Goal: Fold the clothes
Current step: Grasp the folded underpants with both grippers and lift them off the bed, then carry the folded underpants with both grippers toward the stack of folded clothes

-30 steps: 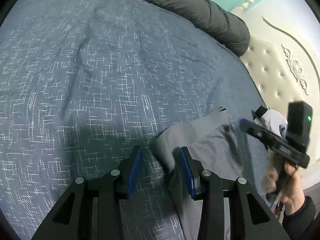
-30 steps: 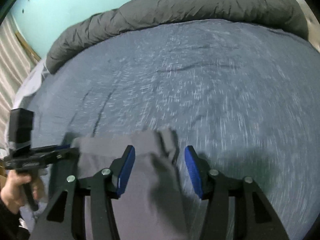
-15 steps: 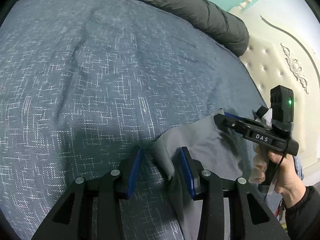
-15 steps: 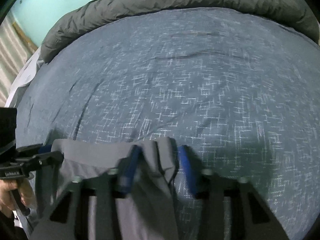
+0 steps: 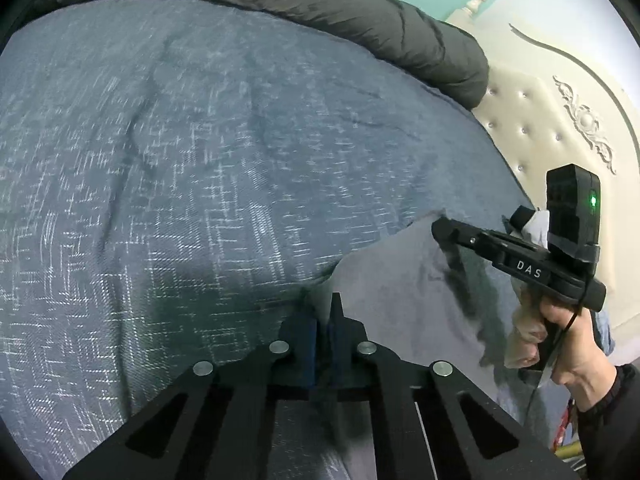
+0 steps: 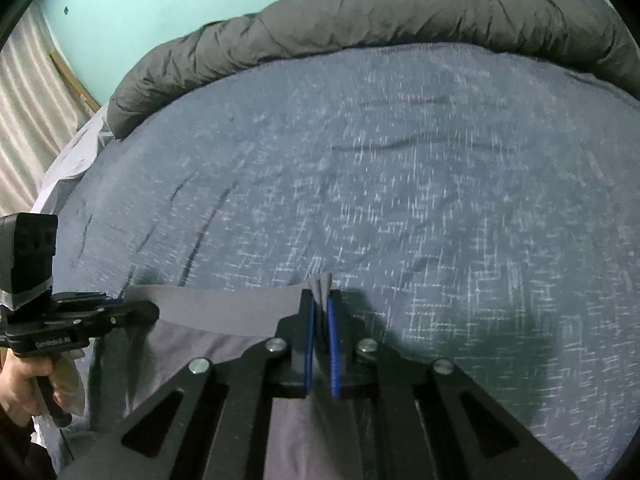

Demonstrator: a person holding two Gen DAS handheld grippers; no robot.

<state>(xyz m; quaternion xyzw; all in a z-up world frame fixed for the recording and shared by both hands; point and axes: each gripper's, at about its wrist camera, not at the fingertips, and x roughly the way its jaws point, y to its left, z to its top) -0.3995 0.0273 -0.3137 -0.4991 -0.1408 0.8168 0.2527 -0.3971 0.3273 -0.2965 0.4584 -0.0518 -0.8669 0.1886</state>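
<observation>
A grey garment [image 5: 404,280] lies at the near edge of a bed with a blue-grey speckled cover [image 5: 200,152]. My left gripper [image 5: 325,308] is shut on the garment's left corner. In the right wrist view my right gripper [image 6: 320,300] is shut on the other corner, a tuft of the grey garment [image 6: 224,312] sticking up between its blue pads. The top hem runs taut between the two grippers. Each gripper shows in the other's view, the right gripper [image 5: 444,230] and the left gripper [image 6: 148,312], both held by a hand.
A rolled dark grey duvet [image 6: 360,28] lies along the far side of the bed. A cream tufted headboard [image 5: 560,128] stands at the right in the left wrist view. A striped curtain [image 6: 28,120] hangs at the left of the right wrist view.
Both grippers were open around the garment's top corners a second ago and have shut on them. The hem between them is now pulled straight.
</observation>
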